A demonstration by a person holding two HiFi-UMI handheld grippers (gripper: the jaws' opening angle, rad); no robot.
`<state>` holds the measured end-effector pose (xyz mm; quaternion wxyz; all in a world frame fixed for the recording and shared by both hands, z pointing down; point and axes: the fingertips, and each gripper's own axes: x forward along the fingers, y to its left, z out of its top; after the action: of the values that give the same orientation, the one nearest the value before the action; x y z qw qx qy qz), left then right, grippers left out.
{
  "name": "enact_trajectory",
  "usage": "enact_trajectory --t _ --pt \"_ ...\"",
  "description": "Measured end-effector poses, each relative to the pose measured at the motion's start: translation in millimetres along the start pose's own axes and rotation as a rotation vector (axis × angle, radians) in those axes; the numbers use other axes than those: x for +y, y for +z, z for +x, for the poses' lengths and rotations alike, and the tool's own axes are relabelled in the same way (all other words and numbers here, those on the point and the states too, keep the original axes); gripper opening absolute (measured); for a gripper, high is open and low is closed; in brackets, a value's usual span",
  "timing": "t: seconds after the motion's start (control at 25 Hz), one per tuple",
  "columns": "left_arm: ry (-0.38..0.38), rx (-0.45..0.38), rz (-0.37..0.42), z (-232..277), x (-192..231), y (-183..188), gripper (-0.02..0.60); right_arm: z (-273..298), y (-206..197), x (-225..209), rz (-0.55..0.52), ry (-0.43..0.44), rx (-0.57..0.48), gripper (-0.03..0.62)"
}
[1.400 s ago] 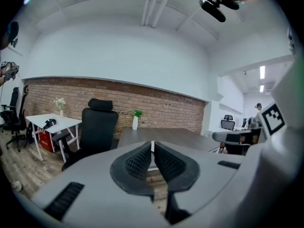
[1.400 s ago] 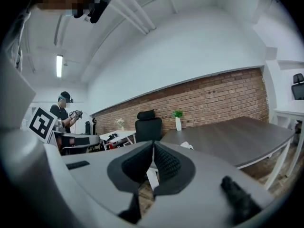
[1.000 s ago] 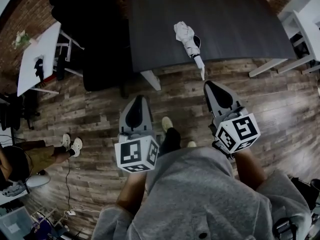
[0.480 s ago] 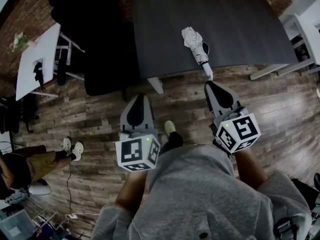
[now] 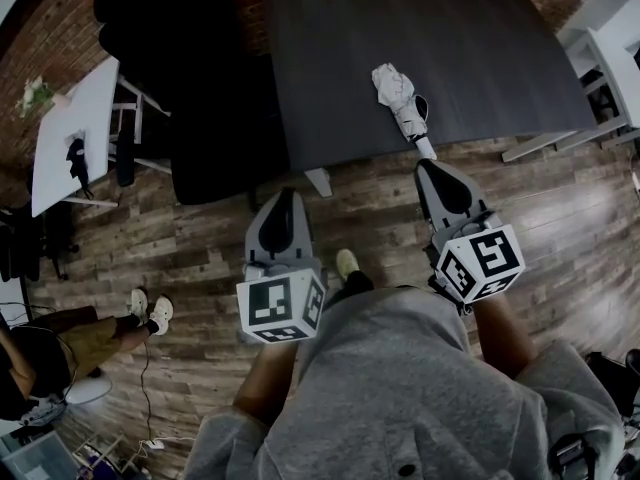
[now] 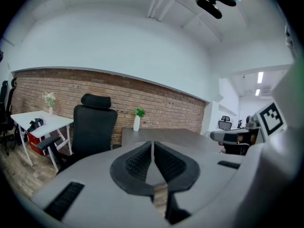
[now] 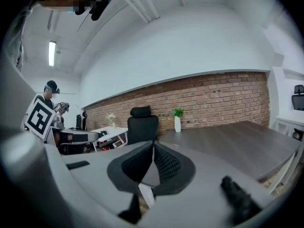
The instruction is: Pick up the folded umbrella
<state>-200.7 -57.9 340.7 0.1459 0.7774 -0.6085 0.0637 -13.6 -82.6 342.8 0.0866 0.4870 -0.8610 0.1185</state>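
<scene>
Head view: the folded umbrella point(image 5: 400, 96) lies on the dark surface point(image 5: 500, 38) at its near edge, its handle point(image 5: 425, 148) just beyond the right gripper point(image 5: 432, 166). Fingers of that and the left gripper point(image 5: 284, 198) are pressed together, empty. Likely the approach; next, the right fingers must spread around the handle. A far vase point(image 7: 177, 123) holds a plant point(image 7: 177, 112).

Black office chair point(image 5: 205, 128), dark table point(image 5: 490, 58), white desk point(image 5: 85, 118)

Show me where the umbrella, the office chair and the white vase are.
umbrella point(image 5: 400, 101), head view, on its bundled fabric.
chair point(image 6: 93, 132), left gripper view, on the backrest.
vase point(image 6: 137, 124), left gripper view, on its white body.
</scene>
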Motion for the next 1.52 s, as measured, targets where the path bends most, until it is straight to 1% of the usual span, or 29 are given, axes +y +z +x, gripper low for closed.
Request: enact_trajectory --t 0.4,0.88,1.16,1.52 --pt "-0.042 -0.010 0.009 14.0 18.2 7.3 0.031 17.1 10.2 -4.1 -0.023 -0.061 -0.018 0.025" --pt "-0.065 -0.026 -0.007 12.7 21.0 9.5 0.031 7.6 20.5 -12.8 -0.102 -0.121 -0.006 0.023" --pt "-0.054 -0.019 -0.009 20.6 23.8 11.8 0.031 19.2 19.5 -21.6 -0.104 -0.113 0.014 0.025" --pt "-0.025 0.004 0.002 54.8 26.2 20.3 0.031 48.2 24.8 -46.3 -0.088 -0.093 0.022 0.025"
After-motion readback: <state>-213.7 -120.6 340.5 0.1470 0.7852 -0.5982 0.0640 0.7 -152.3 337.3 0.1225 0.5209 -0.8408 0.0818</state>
